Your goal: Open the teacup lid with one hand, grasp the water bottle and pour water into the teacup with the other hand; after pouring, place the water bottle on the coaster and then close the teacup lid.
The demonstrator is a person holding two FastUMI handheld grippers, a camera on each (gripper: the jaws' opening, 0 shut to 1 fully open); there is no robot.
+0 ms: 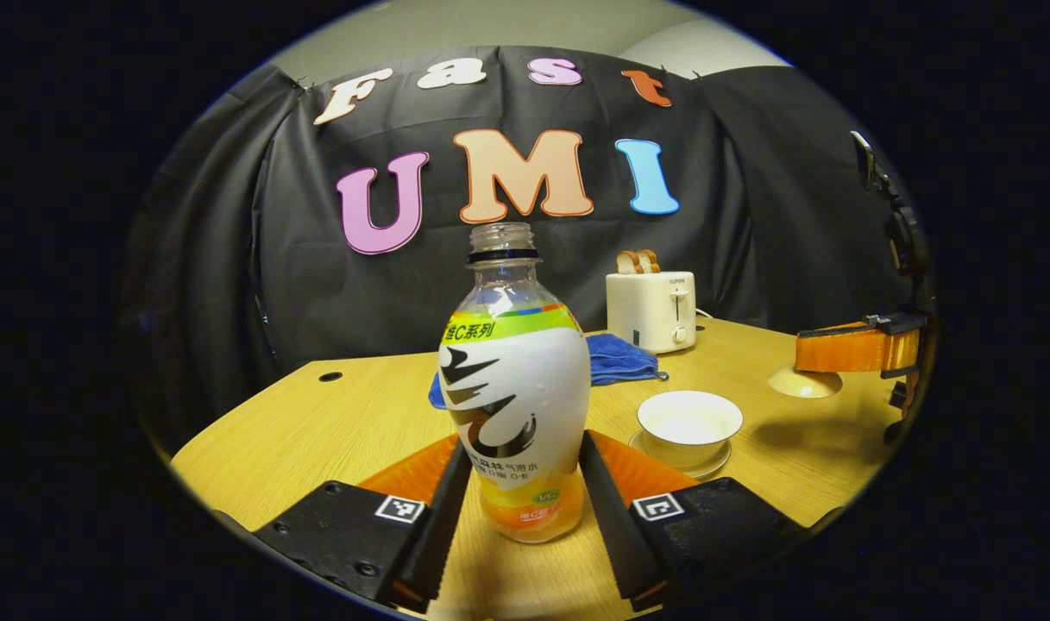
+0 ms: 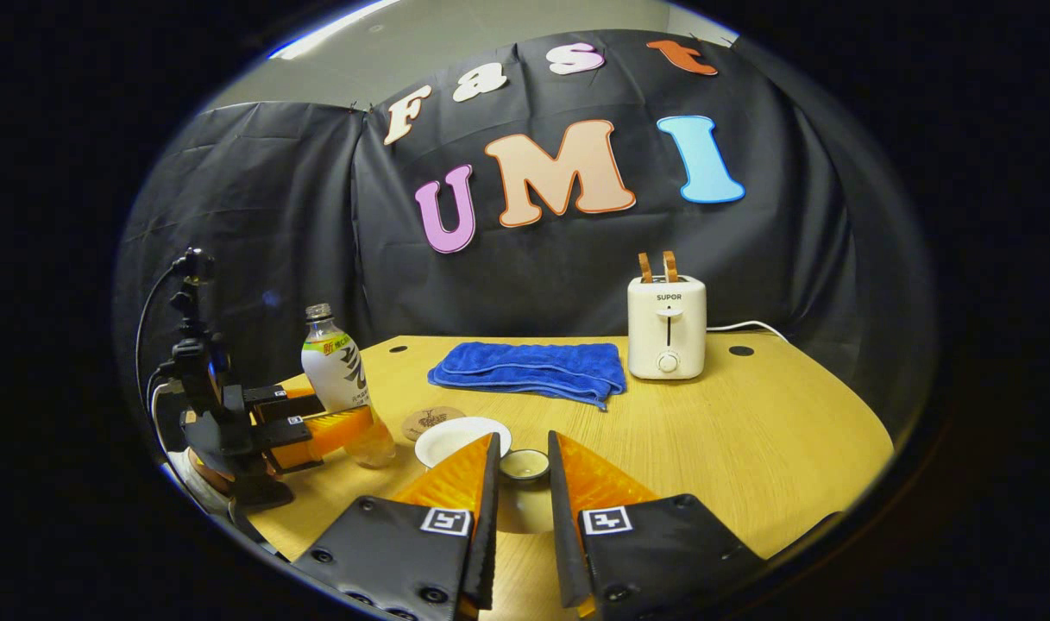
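Observation:
An uncapped water bottle (image 1: 516,388) with a white, green and orange label stands upright on the table. My left gripper (image 1: 525,448) is shut on its lower half, one finger pressed to each side. The right gripper view has the same bottle (image 2: 339,366) and left gripper (image 2: 352,427) at the left. The white teacup (image 1: 688,424) sits uncovered on its saucer, right of the bottle. My right gripper (image 2: 523,448) is shut on the knob of the teacup lid (image 2: 525,466), held off to the side of the cup (image 2: 455,438). A round coaster (image 2: 430,422) lies just behind the cup.
A folded blue towel (image 2: 529,368) lies at the back middle of the wooden table (image 2: 749,431). A white toaster (image 2: 666,328) with two bread slices stands to its right, its cord trailing off. A black camera stand (image 2: 201,379) rises at the table's left edge.

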